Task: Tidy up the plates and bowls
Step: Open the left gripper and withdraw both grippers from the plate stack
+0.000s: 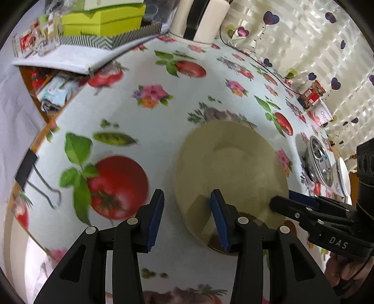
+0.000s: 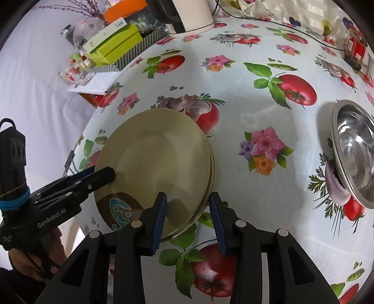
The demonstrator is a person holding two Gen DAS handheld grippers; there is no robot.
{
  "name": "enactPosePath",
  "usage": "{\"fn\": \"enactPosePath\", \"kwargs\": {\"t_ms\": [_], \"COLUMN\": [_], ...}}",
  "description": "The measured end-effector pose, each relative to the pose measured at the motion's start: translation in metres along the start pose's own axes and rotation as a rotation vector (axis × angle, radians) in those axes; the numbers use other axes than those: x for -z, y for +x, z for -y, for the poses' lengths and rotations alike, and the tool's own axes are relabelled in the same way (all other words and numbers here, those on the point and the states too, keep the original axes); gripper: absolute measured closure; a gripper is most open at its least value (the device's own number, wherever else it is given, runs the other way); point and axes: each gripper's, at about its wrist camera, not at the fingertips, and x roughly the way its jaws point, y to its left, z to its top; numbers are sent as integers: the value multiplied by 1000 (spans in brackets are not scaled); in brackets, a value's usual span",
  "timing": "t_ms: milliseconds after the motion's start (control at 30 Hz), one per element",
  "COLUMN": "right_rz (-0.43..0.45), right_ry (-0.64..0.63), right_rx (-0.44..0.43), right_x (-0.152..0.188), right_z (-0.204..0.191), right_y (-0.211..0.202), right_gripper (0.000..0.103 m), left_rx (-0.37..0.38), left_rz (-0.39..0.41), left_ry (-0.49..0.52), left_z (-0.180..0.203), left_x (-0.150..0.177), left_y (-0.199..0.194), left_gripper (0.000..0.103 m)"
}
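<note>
A beige plate (image 2: pixel 159 163) lies on top of another beige plate on the flowered tablecloth; it also shows in the left wrist view (image 1: pixel 233 168). My left gripper (image 1: pixel 185 215) is open, its right finger over the plate's near rim. In the right wrist view the left gripper's fingers (image 2: pixel 102 175) rest at the plate's left rim. My right gripper (image 2: pixel 188 217) is open and straddles the stack's near right edge; in the left wrist view its fingertips (image 1: pixel 280 205) touch the plate's right rim. A steel bowl (image 2: pixel 355 152) sits on a steel plate at the right.
A white kettle (image 2: pixel 189 16) stands at the back. A green box (image 2: pixel 114 46) and small glass jars (image 2: pixel 74 72) sit on a shelf at the back left. A red packet (image 2: pixel 356 49) is at the far right. The table's left edge (image 2: pixel 79 145) is close to the plates.
</note>
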Motion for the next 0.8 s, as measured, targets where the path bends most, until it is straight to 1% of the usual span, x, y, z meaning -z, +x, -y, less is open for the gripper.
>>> {"fn": "enactPosePath", "kwargs": {"t_ms": [33, 133, 167, 233, 267, 300, 367, 400, 567, 800], "right_rz": [-2, -9, -11, -10, -12, -13, -18, -21, -15, 8], "right_ry": [-2, -2, 2, 4, 9, 16, 4, -11, -37, -30], "right_rx": [-1, -11, -10, -2, -7, -17, -37, -46, -50, -27], "right_x": [1, 2, 2, 4, 5, 5, 6, 6, 5, -4], "right_z": [0, 0, 1, 3, 5, 7, 6, 4, -1, 11], "right_y": [0, 0, 0, -2, -2, -2, 0, 1, 3, 1], "right_gripper": [66, 65, 64, 57, 56, 56, 56, 56, 57, 58], "left_rx": [7, -10, -14, -34, -39, -37, 2, -3, -24, -17], "left_rz": [-6, -15, -18, -16, -14, -14, -38, -38, -44, -55], "left_ry": [-9, -17, -26, -43, -47, -54, -80, -82, -66, -24], "left_z": [2, 7, 7, 6, 6, 6, 7, 9, 17, 33], "left_x": [2, 5, 5, 5, 5, 5, 5, 6, 3, -10], "left_y": [0, -1, -1, -2, -2, -1, 2, 3, 6, 17], "left_gripper": [60, 60, 60, 58, 58, 58, 56, 56, 52, 50]}}
